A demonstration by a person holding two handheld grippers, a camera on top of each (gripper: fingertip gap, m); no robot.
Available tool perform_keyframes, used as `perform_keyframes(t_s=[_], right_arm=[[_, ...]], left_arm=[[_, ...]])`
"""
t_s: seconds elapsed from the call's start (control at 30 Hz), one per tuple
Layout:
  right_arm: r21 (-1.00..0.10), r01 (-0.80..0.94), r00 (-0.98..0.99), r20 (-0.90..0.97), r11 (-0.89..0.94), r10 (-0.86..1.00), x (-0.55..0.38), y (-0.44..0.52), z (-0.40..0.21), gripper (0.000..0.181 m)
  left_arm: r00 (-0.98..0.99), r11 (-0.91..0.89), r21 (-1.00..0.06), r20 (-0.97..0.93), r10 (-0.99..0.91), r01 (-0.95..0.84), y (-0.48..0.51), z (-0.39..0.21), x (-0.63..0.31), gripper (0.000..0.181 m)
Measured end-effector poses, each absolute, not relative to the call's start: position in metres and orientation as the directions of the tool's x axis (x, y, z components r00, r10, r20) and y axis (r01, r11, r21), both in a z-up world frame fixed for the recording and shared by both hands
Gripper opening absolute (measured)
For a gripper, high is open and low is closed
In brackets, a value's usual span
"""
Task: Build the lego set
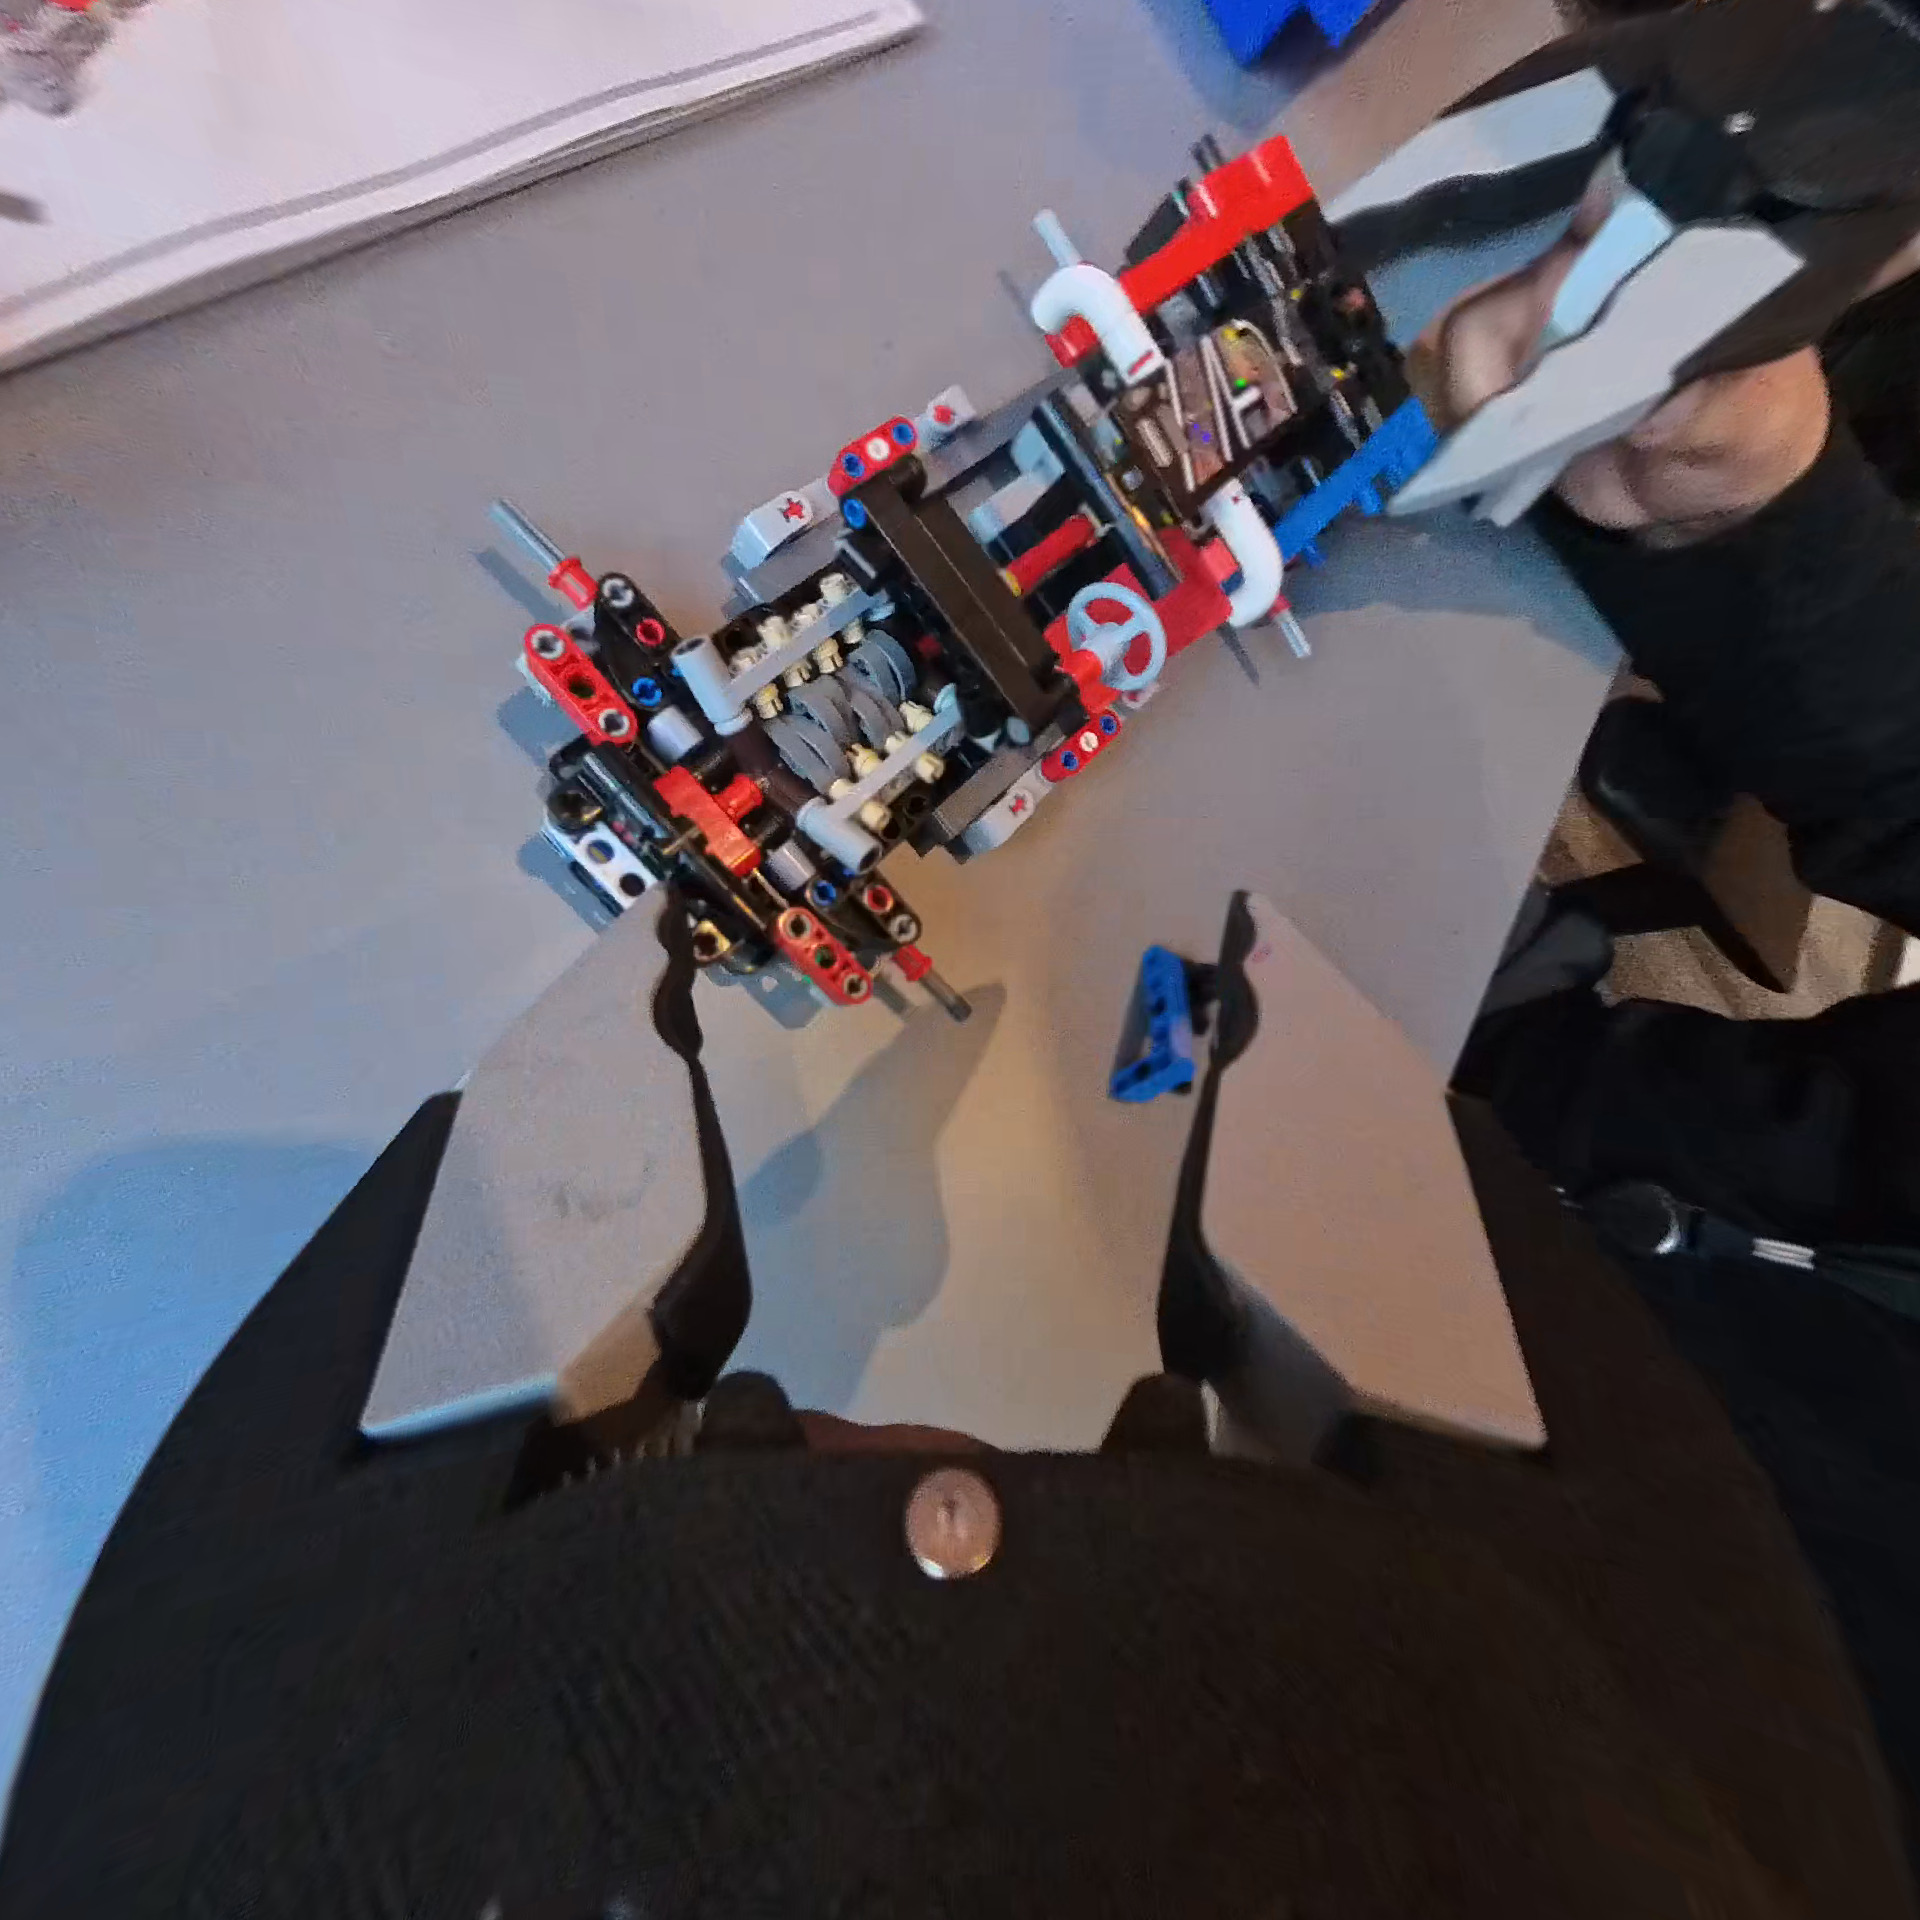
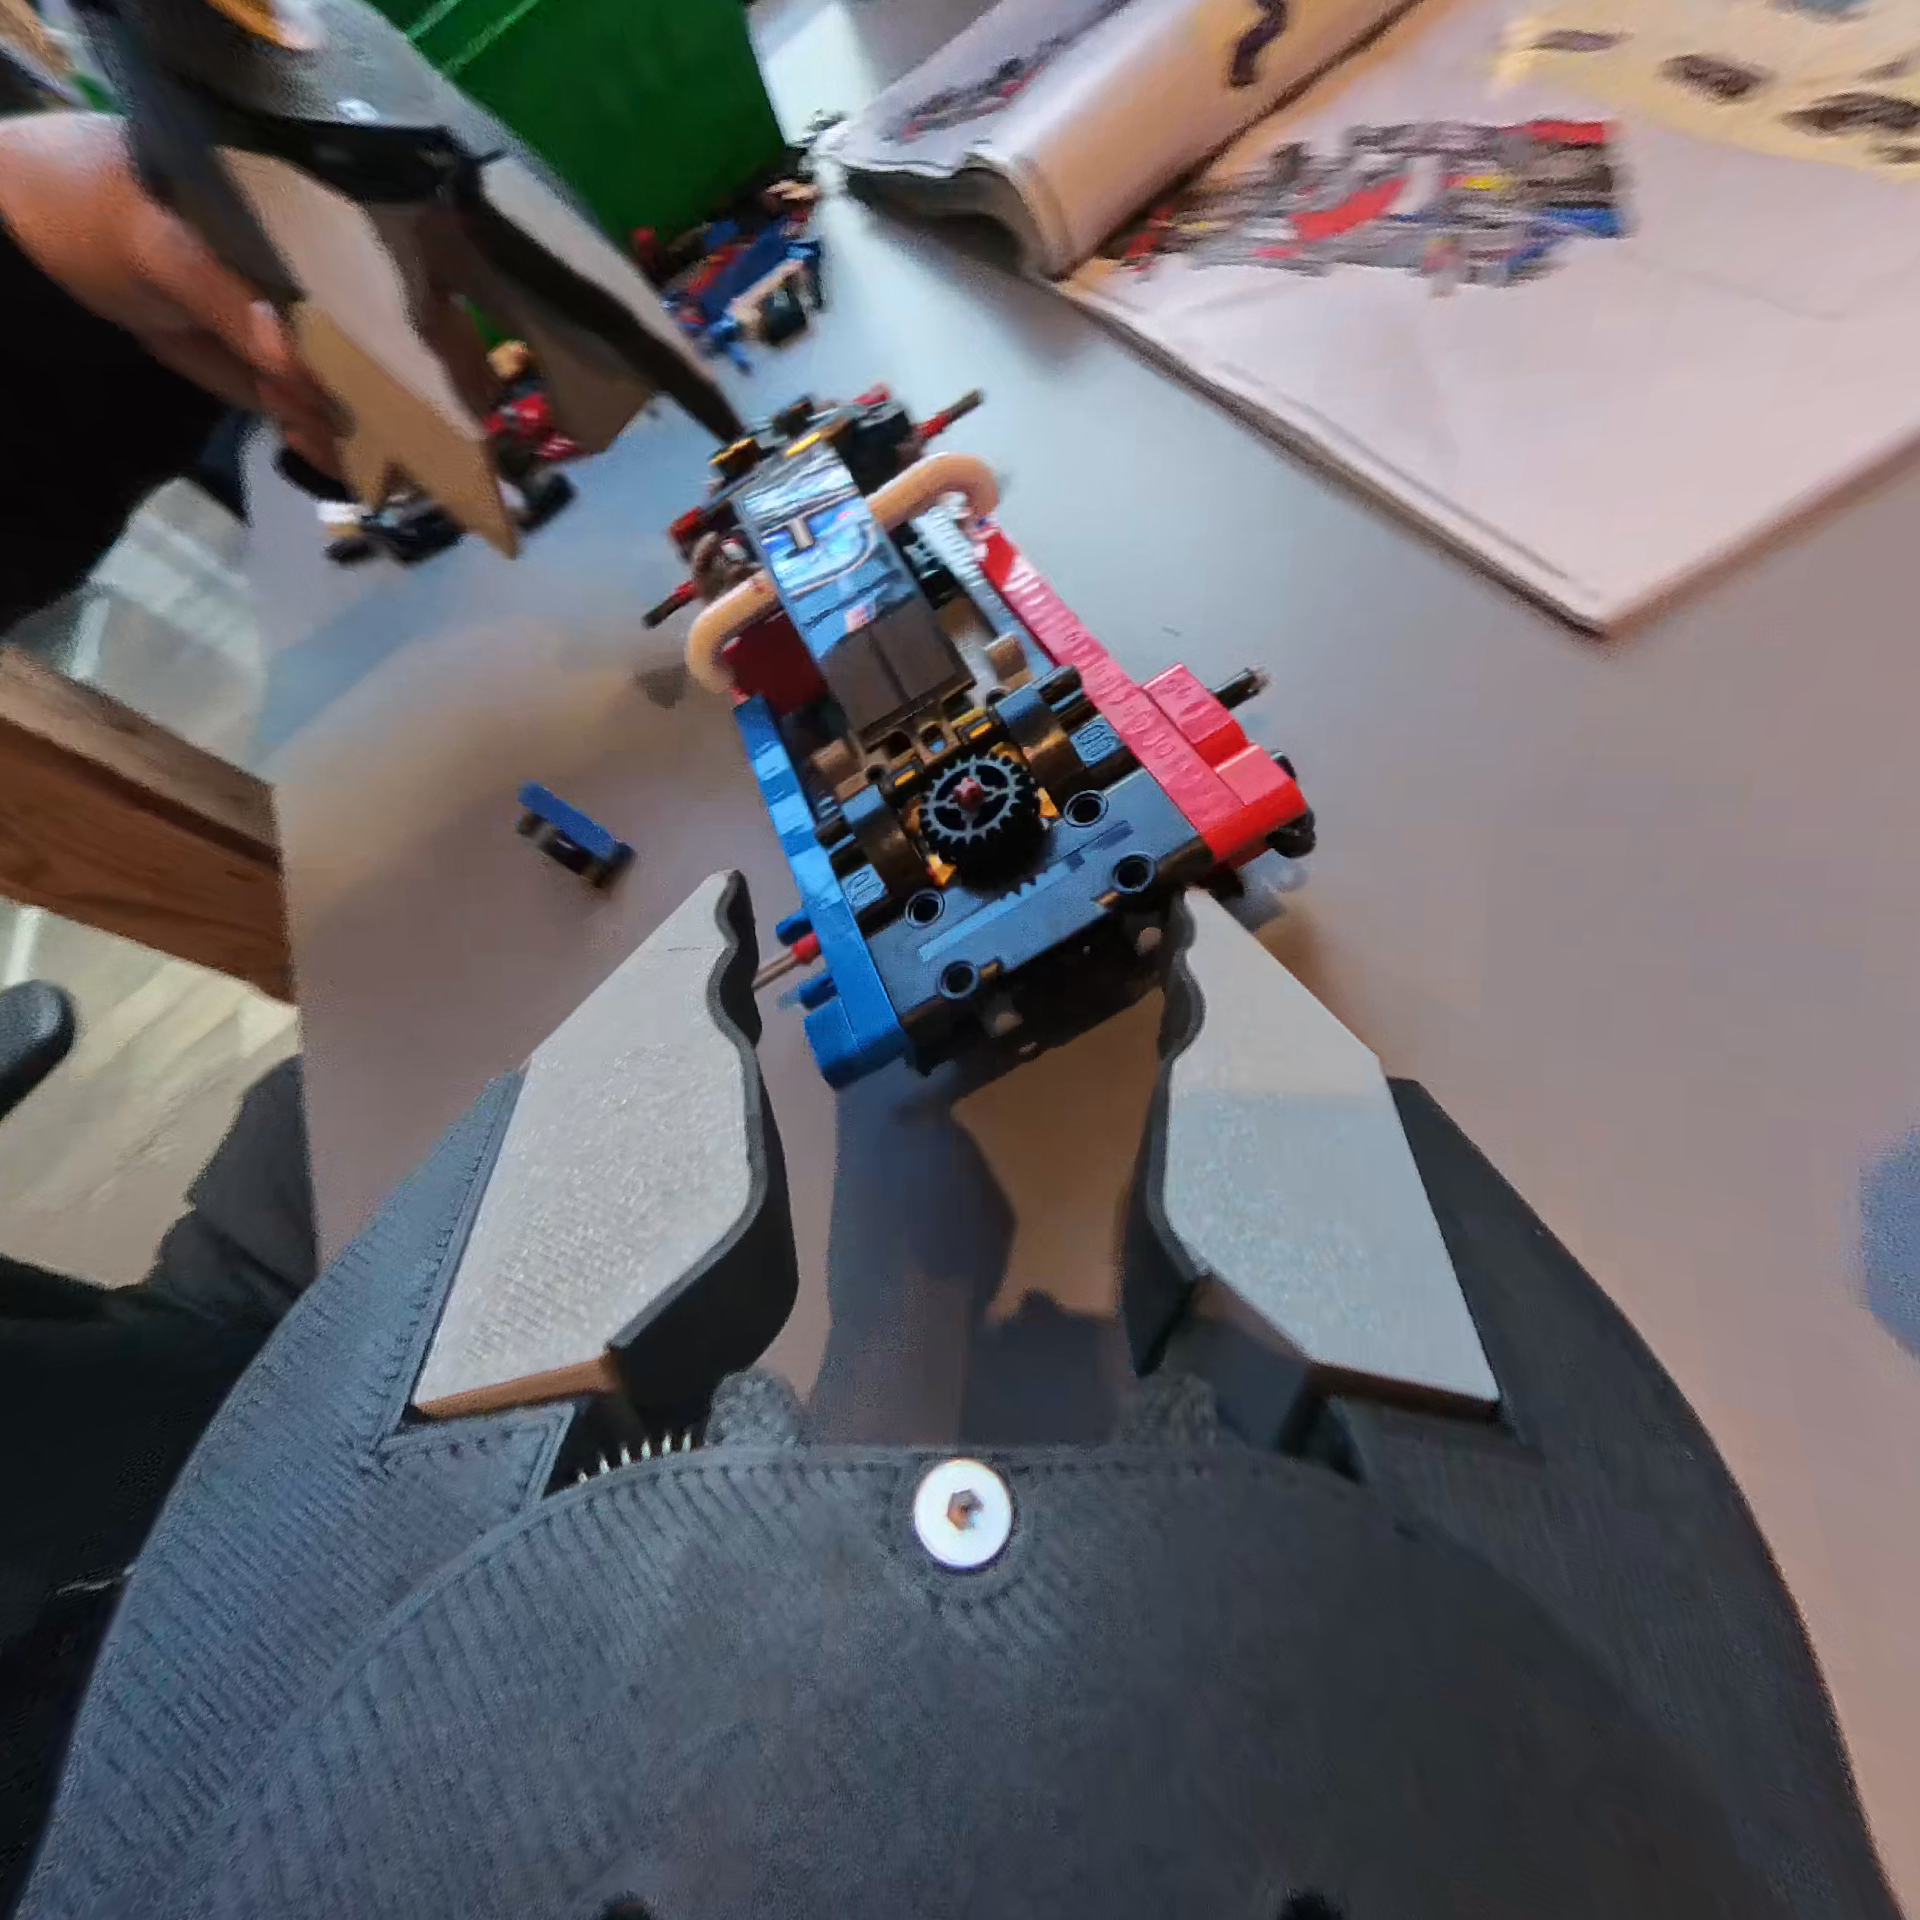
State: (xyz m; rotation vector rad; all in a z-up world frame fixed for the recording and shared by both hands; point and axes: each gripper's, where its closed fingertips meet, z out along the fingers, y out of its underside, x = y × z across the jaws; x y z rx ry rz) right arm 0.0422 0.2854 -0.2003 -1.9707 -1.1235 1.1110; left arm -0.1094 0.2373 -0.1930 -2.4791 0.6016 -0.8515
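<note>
Lego chassis [image 1: 935,582] flat on grey table [image 1: 312,623], centre frame, nose toward 7 o'clock; small blue piece [image 1: 1148,1023] loose at 5 o'clock. L gripper [image 1: 951,935] spread wide, empty. R gripper [image 2: 961,935] wide, straddling rear end, w/o clamping. Open manual [image 2: 1507,343] at 1 o'clock

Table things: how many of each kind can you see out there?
Lego chassis: 1
Loose blue piece: 1
Open instruction booklet: 1
Pile of spare parts: 1
Handheld grippers, left gripper and right gripper: 2
Total: 6

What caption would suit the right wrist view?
Open right gripper reaches for the rear of a half-built lego car; a loose blue piece lies nearby.
</note>
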Motion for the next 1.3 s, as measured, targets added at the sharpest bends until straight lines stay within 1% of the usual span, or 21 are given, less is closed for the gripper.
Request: perform_keyframes(t_s=[0.07,0.13,0.17,0.27,0.33,0.37,0.4,0.47,0.53,0.6,0.67,0.77,0.8,0.93,1.03,1.07,1.13,1.2,1.3], right_arm=[[-0.810,0.368,0.363,-0.327,-0.457,0.872,0.072,0.298,-0.204,0.079],[-0.812,0.355,0.415,-0.307,-0.463,0.856,0.099,0.304,-0.205,0.078],[-0.812,0.346,0.431,-0.307,-0.470,0.848,0.110,0.304,-0.205,0.079],[-0.825,0.321,0.476,-0.285,-0.466,0.832,0.137,0.298,-0.204,0.079],[-0.843,0.321,0.500,-0.237,-0.432,0.833,0.151,0.290,-0.202,0.078],[-0.852,0.327,0.510,-0.205,-0.409,0.835,0.156,0.287,-0.201,0.077],[-0.859,0.337,0.518,-0.173,-0.386,0.838,0.161,0.284,-0.201,0.075],[-0.871,0.349,0.520,-0.127,-0.346,0.845,0.166,0.277,-0.199,0.073],[-0.890,0.347,0.519,-0.083,-0.298,0.851,0.166,0.274,-0.194,0.071],[-0.906,0.346,0.517,-0.032,-0.243,0.855,0.164,0.274,-0.190,0.067],[-0.923,0.333,0.516,0.010,-0.190,0.856,0.161,0.275,-0.183,0.062],[-0.937,0.320,0.492,0.040,-0.137,0.870,0.157,0.271,-0.177,0.056],[-0.938,0.321,0.483,0.045,-0.129,0.874,0.156,0.269,-0.177,0.055],[-0.966,0.256,0.428,0.073,-0.044,0.901,0.151,0.255,-0.163,0.050],[-0.973,0.225,0.295,0.118,0.051,0.948,0.130,0.224,-0.155,0.037],[-0.969,0.237,0.233,0.128,0.071,0.964,0.120,0.211,-0.157,0.036],[-0.952,0.282,0.120,0.155,0.116,0.981,0.100,0.188,-0.165,0.039],[-0.928,0.330,0.068,0.209,0.176,0.976,0.087,0.177,-0.173,0.037],[-0.885,0.374,0.029,0.308,0.275,0.951,0.076,0.172,-0.182,0.036]], left_arm=[[0.677,-0.788,-0.557,0.476,-0.561,-0.261,0.234,-0.193,-0.077,0.095],[0.658,-0.758,-0.584,0.453,-0.601,-0.291,0.226,-0.195,-0.054,0.085],[0.666,-0.739,-0.612,0.429,-0.610,-0.282,0.223,-0.192,-0.048,0.085],[0.706,-0.673,-0.704,0.358,-0.611,-0.225,0.208,-0.178,-0.052,0.083],[0.767,-0.619,-0.758,0.269,-0.582,-0.204,0.193,-0.173,-0.069,0.082],[0.791,-0.594,-0.778,0.225,-0.569,-0.206,0.182,-0.173,-0.077,0.079],[0.804,-0.572,-0.790,0.185,-0.565,-0.221,0.170,-0.176,-0.081,0.072],[0.808,-0.553,-0.774,0.093,-0.582,-0.308,0.151,-0.192,-0.085,0.061],[0.803,-0.549,-0.730,0.000,-0.596,-0.407,0.145,-0.211,-0.091,0.053],[0.780,-0.531,-0.719,-0.027,-0.625,-0.449,0.150,-0.219,-0.089,0.043],[0.757,-0.526,-0.722,0.004,-0.653,-0.449,0.159,-0.224,-0.082,0.036],[0.686,-0.539,-0.716,0.115,-0.718,-0.444,0.158,-0.233,-0.063,0.026],[0.675,-0.535,-0.723,0.129,-0.726,-0.437,0.158,-0.234,-0.060,0.014],[0.668,-0.525,-0.718,0.114,-0.736,-0.457,0.153,-0.234,-0.053,0.014],[0.603,-0.470,-0.732,0.103,-0.791,-0.492,0.147,-0.228,-0.019,0.013],[0.572,-0.458,-0.741,0.123,-0.811,-0.491,0.145,-0.225,-0.004,0.013],[0.512,-0.432,-0.769,0.160,-0.844,-0.471,0.147,-0.219,0.022,0.014],[0.487,-0.424,-0.785,0.182,-0.854,-0.452,0.156,-0.219,0.037,0.014],[0.448,-0.456,-0.758,0.242,-0.861,-0.467,0.158,-0.224,0.044,0.014]])
